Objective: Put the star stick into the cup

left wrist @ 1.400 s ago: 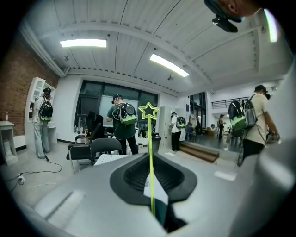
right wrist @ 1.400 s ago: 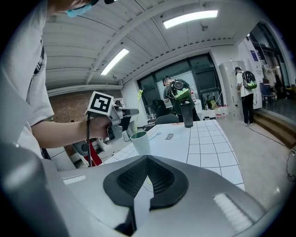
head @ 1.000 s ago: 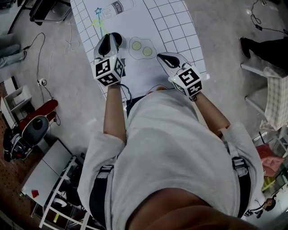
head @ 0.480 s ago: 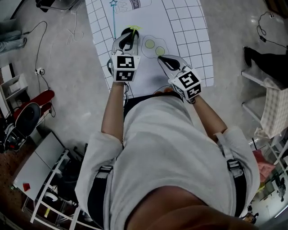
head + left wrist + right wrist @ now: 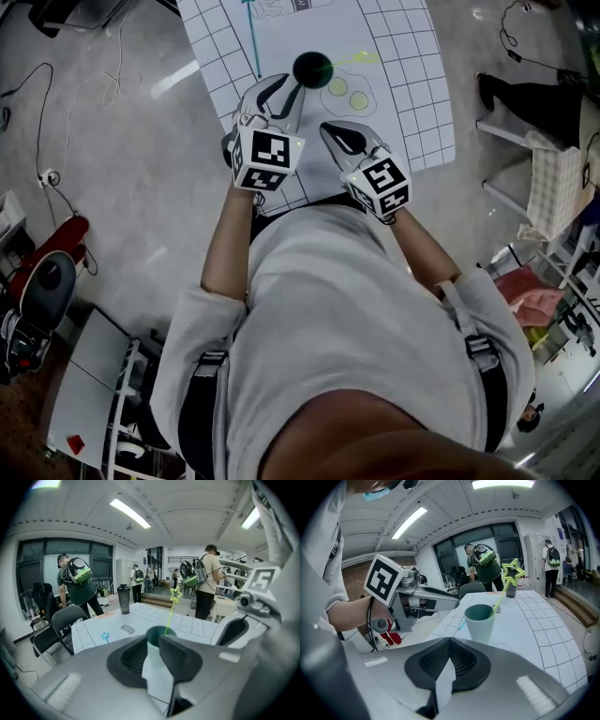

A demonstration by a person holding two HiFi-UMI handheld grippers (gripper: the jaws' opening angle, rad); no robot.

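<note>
- The placing step looks all but done: the star stick [image 5: 512,575] stands in the cup [image 5: 479,620], its lower end inside and the star leaning out over the rim.
- The cup sits upright on the gridded sheet on the table [image 5: 543,616], just off the tips of the left gripper [image 5: 283,90].
- The left gripper's jaws are opening. Through the gap between them only the cup shows, a little beyond the tips; the pads press on nothing and the stick stands free of them.
- The right gripper [image 5: 449,644] is clenched with nothing in it, low over the table's near edge, beside the cup but apart from it.
- Next move, as I judge it: draw the left gripper straight back, keeping clear of the rim and the leaning stick, since a knock could tip the light cup.
- Against the earlier head view: half a second ago the star sat right at the left gripper's tips, and a second ago that gripper was further left on the sheet. Now the star lies beyond the cup, to its right.
</note>
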